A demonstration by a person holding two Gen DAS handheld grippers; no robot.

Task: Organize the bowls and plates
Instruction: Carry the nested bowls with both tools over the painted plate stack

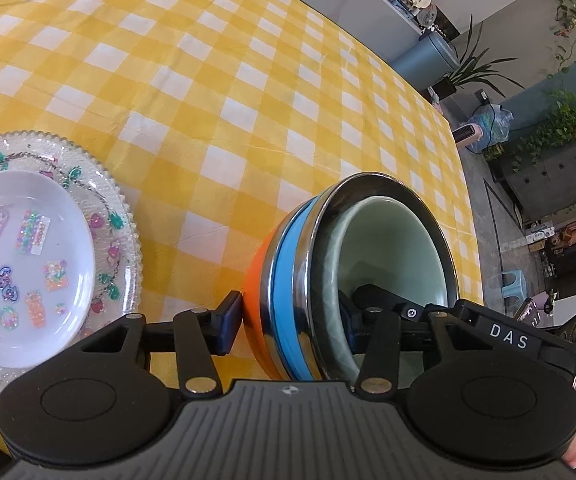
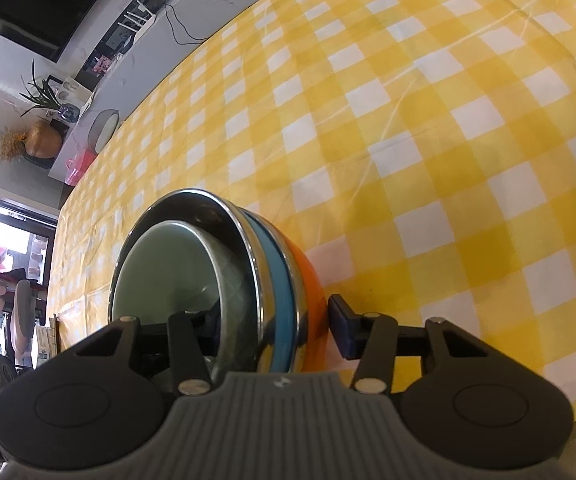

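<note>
A stack of nested bowls (image 1: 352, 272) sits low in the centre of both frames on the yellow checked surface (image 1: 248, 100) — orange outside, then blue, steel and a pale green one inside. The left tongs (image 1: 292, 316) pinch its wall, one finger inside, one outside. The right tongs (image 2: 272, 328) pinch the opposite wall the same way. At the left edge of the left view — a white plate (image 1: 20, 264) lies on a glass plate (image 1: 116, 216).

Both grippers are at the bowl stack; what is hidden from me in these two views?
- Left wrist view: near edge of the glass plate, cut off by the left gripper.
- Right wrist view: the plates, out of frame.
- Both views: bowl stack base, behind gripper bodies; the right gripper's inner pad contact.
</note>
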